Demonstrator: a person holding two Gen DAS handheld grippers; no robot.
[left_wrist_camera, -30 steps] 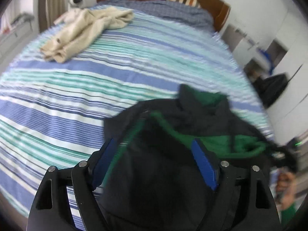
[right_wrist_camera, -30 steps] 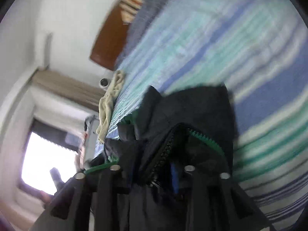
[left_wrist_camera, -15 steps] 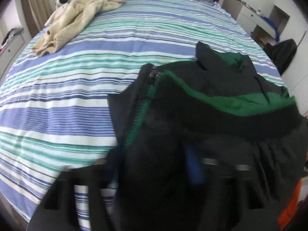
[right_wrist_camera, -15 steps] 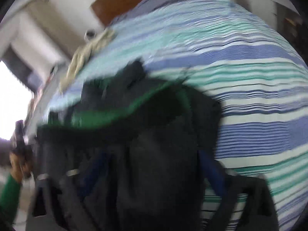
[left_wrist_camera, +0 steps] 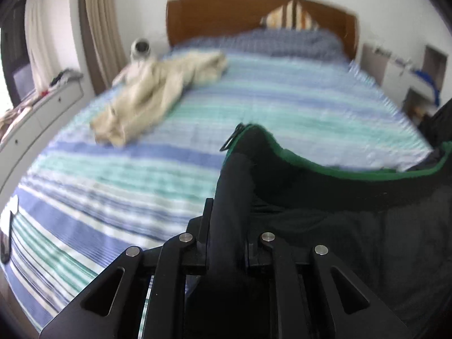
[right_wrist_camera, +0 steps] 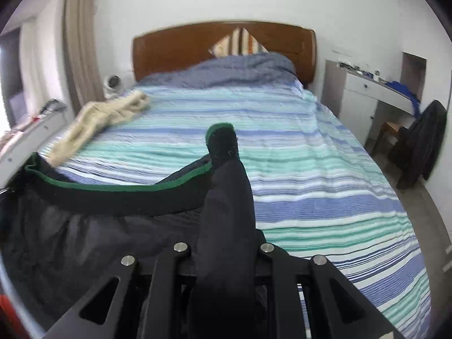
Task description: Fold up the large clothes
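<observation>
While both tools, L (left_wrist_camera: 227, 243) & R (right_wrist_camera: 224, 250), pinch it, black green-trimmed jacket (right_wrist_camera: 118, 197) sags.

Both tools are built alike, in matte black plastic. The left gripper (left_wrist_camera: 227, 243) shows four angled linkage bars fanning back toward the camera, each capped at its pivot by a round silver screw head, with slotted cut-outs in the outer bars. The right gripper (right_wrist_camera: 224, 250) has the same four black bars, four bright metal pivot pins and triangular cut-outs. A black crossbar joins the inner bars on each.
</observation>
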